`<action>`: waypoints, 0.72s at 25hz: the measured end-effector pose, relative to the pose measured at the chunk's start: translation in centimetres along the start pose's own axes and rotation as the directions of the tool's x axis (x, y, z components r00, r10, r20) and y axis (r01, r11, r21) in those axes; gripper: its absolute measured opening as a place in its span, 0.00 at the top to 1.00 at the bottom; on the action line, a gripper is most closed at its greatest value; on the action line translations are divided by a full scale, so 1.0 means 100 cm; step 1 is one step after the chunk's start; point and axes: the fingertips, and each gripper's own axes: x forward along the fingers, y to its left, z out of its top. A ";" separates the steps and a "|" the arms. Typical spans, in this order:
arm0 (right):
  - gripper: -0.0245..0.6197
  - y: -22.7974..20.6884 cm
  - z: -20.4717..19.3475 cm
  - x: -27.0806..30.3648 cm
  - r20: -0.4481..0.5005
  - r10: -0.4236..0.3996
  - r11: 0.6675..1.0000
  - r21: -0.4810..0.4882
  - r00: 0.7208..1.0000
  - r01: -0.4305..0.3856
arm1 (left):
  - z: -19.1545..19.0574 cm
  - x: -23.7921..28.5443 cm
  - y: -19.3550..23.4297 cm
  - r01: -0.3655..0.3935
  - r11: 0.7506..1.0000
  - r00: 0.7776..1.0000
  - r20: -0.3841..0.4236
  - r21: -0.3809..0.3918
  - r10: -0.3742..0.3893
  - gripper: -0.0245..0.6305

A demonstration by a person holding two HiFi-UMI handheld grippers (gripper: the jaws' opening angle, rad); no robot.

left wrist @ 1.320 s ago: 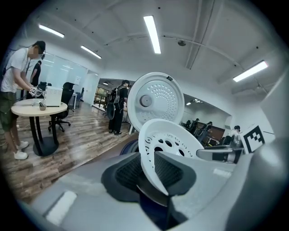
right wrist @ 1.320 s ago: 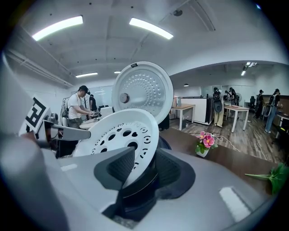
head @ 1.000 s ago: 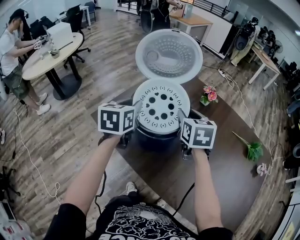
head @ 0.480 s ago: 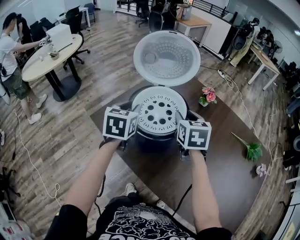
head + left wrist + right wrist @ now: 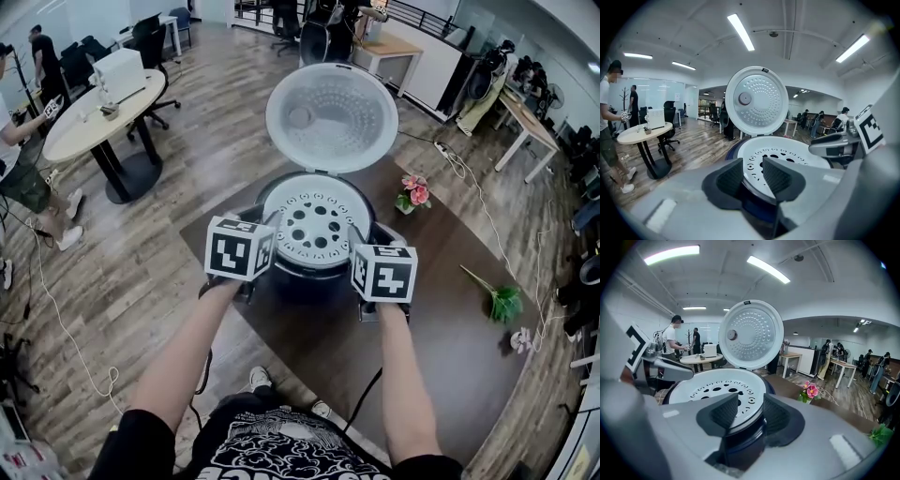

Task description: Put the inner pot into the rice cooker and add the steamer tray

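The white steamer tray (image 5: 317, 220) with round holes lies level in the mouth of the dark rice cooker (image 5: 309, 277). The cooker's white lid (image 5: 328, 117) stands open behind it. My left gripper (image 5: 273, 225) is shut on the tray's left rim, and my right gripper (image 5: 354, 234) is shut on its right rim. In the left gripper view the jaws (image 5: 752, 171) straddle the tray's edge (image 5: 787, 152). The right gripper view shows its jaws (image 5: 750, 408) across the rim (image 5: 717, 383) the same way. The tray hides the inner pot.
The cooker stands on a dark brown table (image 5: 441, 347). Pink flowers (image 5: 415, 190) lie to its right, and a green sprig (image 5: 504, 302) lies near the table's right edge. A round table (image 5: 94, 117) and a person (image 5: 19, 159) are at far left.
The steamer tray has come down from a tilted position above the cooker and now sits level in its mouth. Both grippers have stayed on its rim.
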 end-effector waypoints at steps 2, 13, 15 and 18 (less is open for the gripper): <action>0.70 0.000 0.003 -0.004 0.017 0.006 1.000 0.005 1.000 -0.006 | 0.005 -0.003 -0.002 0.002 1.000 1.000 0.020 -0.003 -0.002 0.77; 0.73 -0.032 0.000 -0.051 0.102 -0.032 0.995 0.094 0.994 0.022 | 0.027 -0.016 -0.049 0.060 0.998 0.990 0.126 0.024 -0.062 0.77; 0.75 -0.040 -0.003 -0.060 0.115 -0.048 0.994 0.108 0.992 0.035 | 0.030 -0.017 -0.063 0.081 0.995 0.987 0.137 0.058 -0.088 0.77; 0.77 -0.057 -0.011 -0.075 0.124 -0.074 0.991 0.122 0.989 0.059 | 0.031 -0.014 -0.087 0.113 0.989 0.982 0.144 0.097 -0.126 0.77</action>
